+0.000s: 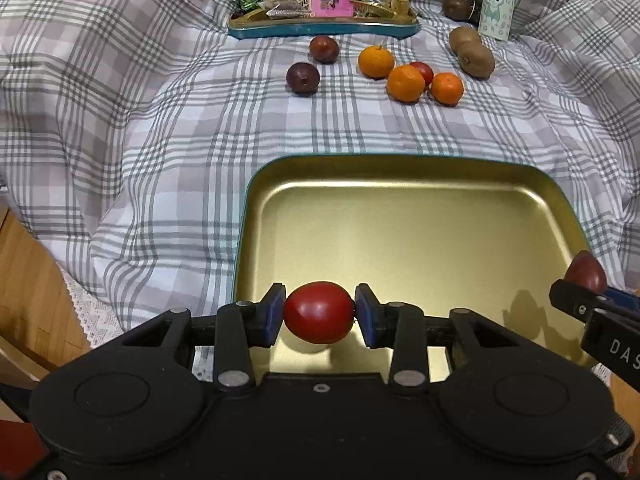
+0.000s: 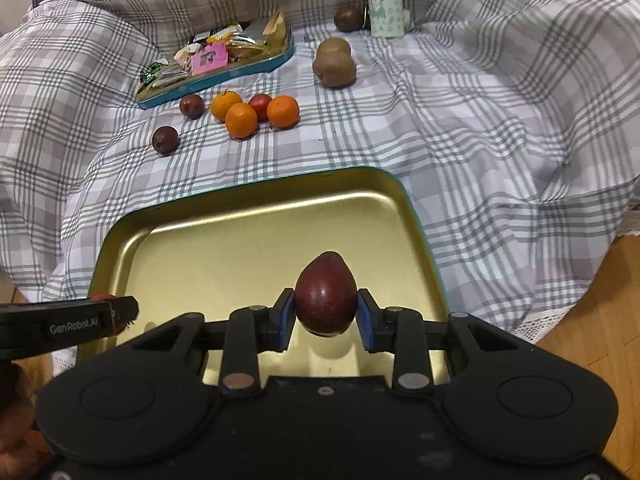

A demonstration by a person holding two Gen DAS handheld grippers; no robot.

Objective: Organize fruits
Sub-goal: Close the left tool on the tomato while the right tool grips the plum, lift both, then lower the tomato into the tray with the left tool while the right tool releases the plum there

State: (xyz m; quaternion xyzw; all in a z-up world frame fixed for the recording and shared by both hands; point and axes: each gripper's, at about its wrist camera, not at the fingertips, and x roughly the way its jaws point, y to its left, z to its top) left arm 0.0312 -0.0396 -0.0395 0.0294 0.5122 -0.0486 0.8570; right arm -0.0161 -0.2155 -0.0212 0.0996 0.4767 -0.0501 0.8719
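1. Your left gripper [image 1: 319, 313] has its jaws clamped on a bright red plum [image 1: 319, 312], gripped across its sides by the blue pads [image 1: 272, 312]. It hangs over the near edge of the gold tray [image 1: 400, 216], not touching the tray floor.
2. Your right gripper [image 2: 326, 312] has its jaws clamped on a darker red plum [image 2: 326, 294], pointed end facing away from you, also above the near part of the same tray [image 2: 240, 240].
3. In the left wrist view, your right gripper shows at the right edge with its dark plum [image 1: 586, 272]; in the right wrist view, your left gripper comes in from the left edge [image 2: 120, 314] with a sliver of red fruit beside it.
4. The tray holds no loose fruit; it sits on the checked cloth [image 1: 160, 140] that covers the worktop.
5. Farther out on the cloth lie two dark plums [image 1: 303, 78] [image 1: 324, 49], well apart from the tray.
6. Just right of them, three oranges [image 1: 405, 83] cluster around another red plum [image 1: 422, 72], touching or nearly so.
7. Two kiwis [image 1: 476, 60] lie touching each other farther right, with a third [image 1: 457, 7] behind them beside a pale patterned bottle [image 1: 498, 4].
8. At the back, a blue-rimmed tray of wrapped snacks [image 1: 324, 28] rests on the cloth.
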